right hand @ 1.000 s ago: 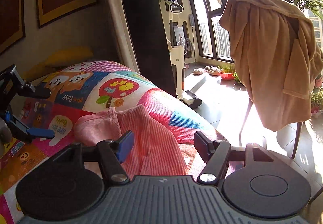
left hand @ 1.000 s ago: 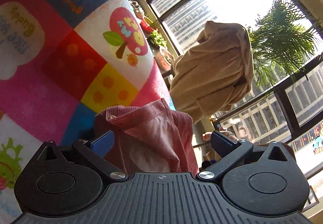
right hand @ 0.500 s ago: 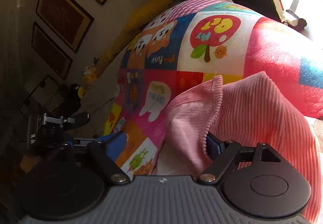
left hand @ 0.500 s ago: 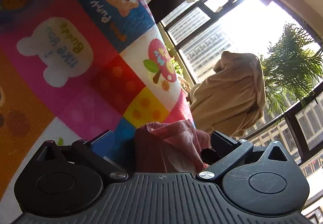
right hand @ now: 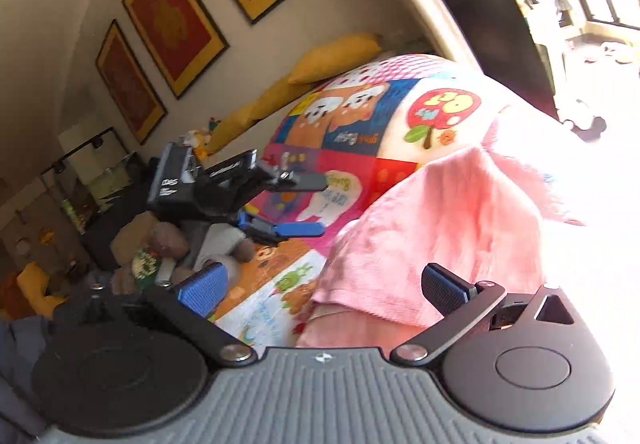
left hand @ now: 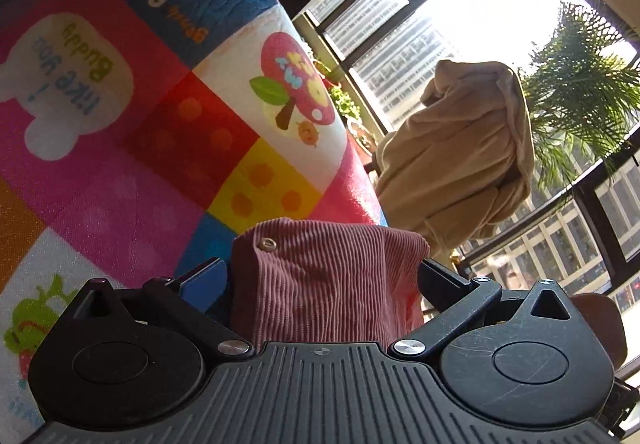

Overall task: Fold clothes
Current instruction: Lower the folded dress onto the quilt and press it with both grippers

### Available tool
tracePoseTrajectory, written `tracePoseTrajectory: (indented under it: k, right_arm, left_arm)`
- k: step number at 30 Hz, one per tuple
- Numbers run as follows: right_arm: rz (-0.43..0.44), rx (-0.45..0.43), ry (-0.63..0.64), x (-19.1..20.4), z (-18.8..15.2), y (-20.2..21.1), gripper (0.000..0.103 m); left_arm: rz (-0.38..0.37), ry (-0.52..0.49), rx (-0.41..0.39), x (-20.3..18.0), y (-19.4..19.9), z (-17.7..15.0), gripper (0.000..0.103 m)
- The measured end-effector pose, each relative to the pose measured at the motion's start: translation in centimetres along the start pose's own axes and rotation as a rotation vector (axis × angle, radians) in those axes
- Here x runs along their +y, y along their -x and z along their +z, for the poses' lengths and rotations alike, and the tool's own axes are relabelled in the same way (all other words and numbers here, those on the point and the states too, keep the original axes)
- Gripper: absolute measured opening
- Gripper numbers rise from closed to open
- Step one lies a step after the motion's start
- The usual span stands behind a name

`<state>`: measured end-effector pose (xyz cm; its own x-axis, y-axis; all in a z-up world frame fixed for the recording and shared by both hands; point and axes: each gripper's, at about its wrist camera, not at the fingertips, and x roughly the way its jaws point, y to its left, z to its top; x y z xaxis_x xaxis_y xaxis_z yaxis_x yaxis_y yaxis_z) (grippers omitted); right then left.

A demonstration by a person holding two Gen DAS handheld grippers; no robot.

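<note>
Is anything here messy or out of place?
The pink garment lies in a rumpled heap on the patchwork blanket, not folded yet. By the window, a tan robe is slung in a bunch over something I can't see. Nothing looks spilled or damaged.

- The pink ribbed corduroy garment (left hand: 324,280) runs down behind the left gripper's black body, so its lower part is hidden.
- In the right wrist view, sun glare washes out that garment's right side.
- The colourful cartoon-patchwork blanket (left hand: 120,132) is cut off by the left edge.
</note>
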<state>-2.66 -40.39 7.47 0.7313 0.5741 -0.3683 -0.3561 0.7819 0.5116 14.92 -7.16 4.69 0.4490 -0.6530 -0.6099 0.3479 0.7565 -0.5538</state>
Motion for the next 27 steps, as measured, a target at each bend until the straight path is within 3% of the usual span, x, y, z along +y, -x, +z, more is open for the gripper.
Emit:
tracePoseTrajectory:
  k: [4, 5, 8, 12, 14, 16, 20, 21, 24, 27]
  right_arm:
    - [-0.282, -0.022, -0.023, -1.5, 0.3, -1.7, 0.103]
    - [-0.341, -0.032, -0.006, -1.7, 0.4, -2.1, 0.103]
    - [-0.460, -0.066, 0.104, -1.1, 1.1, -3.3, 0.103]
    - [-0.529, -0.109, 0.263, 0.4, 3.3, -5.5, 0.103]
    - [-0.531, -0.076, 0.289, 0.0, 4.5, -7.7, 0.103]
    - [-0.588, 0.005, 0.299, -1.4, 5.2, -10.5, 0.103]
    - [-0.886, 0.079, 0.274, -5.9, 4.9, -14.1, 0.103]
    - [-0.911, 0.064, 0.249, -6.5, 4.6, -13.5, 0.103]
    - [-0.850, 0.024, 0.192, -6.7, 3.9, -10.3, 0.103]
    - [-0.796, 0.031, 0.248, -5.0, 2.4, -8.0, 0.103]
  left_arm:
    - [0.242, -0.239, 0.082, -1.4, -0.9, -3.5, 0.103]
    - [0.263, -0.280, 0.103, -1.5, -0.8, -4.5, 0.103]
    - [0.194, -0.316, 0.169, -1.6, 0.0, -6.6, 0.103]
    - [0.062, -0.350, 0.139, -3.0, 2.0, -7.1, 0.103]
    - [0.033, -0.353, 0.112, -3.7, 2.5, -6.8, 0.103]
    - [0.019, -0.358, 0.100, -4.2, 2.7, -6.6, 0.103]
    - [0.029, -0.356, 0.098, -4.3, 3.2, -6.7, 0.103]
    - [0.030, -0.353, 0.095, -4.1, 3.4, -6.7, 0.103]
    - [0.031, -0.326, 0.083, -3.3, 3.6, -6.3, 0.103]
    - [0.048, -0.307, 0.080, -3.1, 2.4, -5.9, 0.103]
